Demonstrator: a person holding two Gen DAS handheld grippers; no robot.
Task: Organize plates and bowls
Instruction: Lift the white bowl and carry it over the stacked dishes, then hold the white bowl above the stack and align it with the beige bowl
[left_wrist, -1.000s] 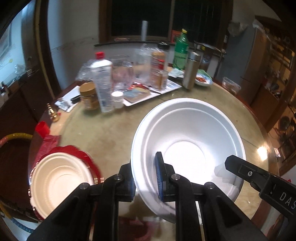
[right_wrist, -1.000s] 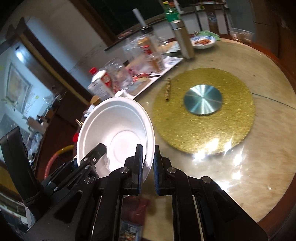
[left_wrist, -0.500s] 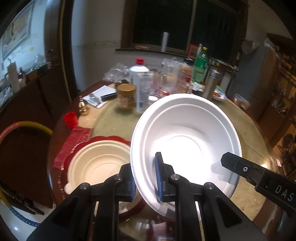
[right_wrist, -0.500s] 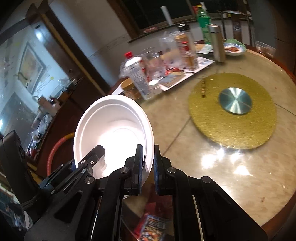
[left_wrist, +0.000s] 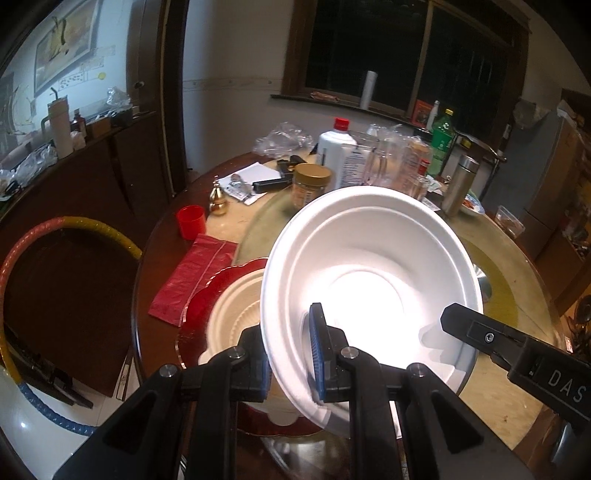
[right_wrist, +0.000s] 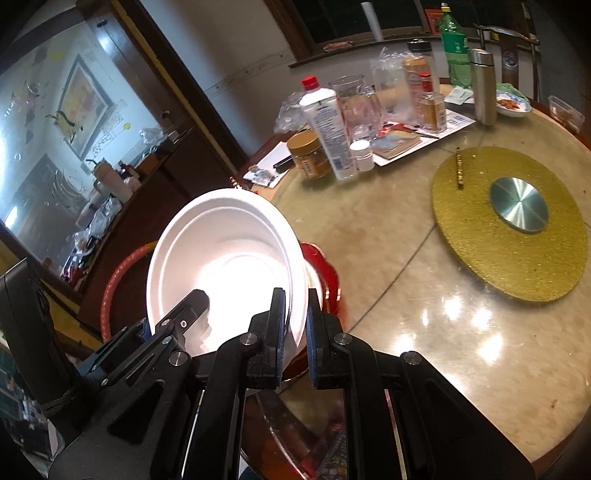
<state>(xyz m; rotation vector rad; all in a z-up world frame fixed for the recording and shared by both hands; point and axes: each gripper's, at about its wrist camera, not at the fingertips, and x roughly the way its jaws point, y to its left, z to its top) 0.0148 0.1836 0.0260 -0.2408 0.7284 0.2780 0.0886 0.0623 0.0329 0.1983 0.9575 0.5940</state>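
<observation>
Both grippers hold one large white bowl (left_wrist: 373, 280) by its near rim, tilted and lifted above the table. My left gripper (left_wrist: 290, 360) is shut on the rim at the left. My right gripper (right_wrist: 295, 328) is shut on the rim of the same bowl (right_wrist: 225, 258) at the right. Below the bowl, a cream bowl (left_wrist: 231, 321) sits on a red scalloped plate (left_wrist: 221, 280) at the table's near left edge; the red plate also shows in the right wrist view (right_wrist: 325, 277).
A gold turntable mat (right_wrist: 517, 225) with a steel disc lies mid-table. Bottles, jars, a steel flask (right_wrist: 484, 85) and a tray crowd the far side. A red cup (left_wrist: 190, 221) and a red bag (left_wrist: 194, 273) lie left. A hoop-backed chair (left_wrist: 22, 258) stands left of the table.
Both grippers carried the white bowl back and left, from over the middle of the table to above the cream bowl on the red plate. The bowl is more tilted.
</observation>
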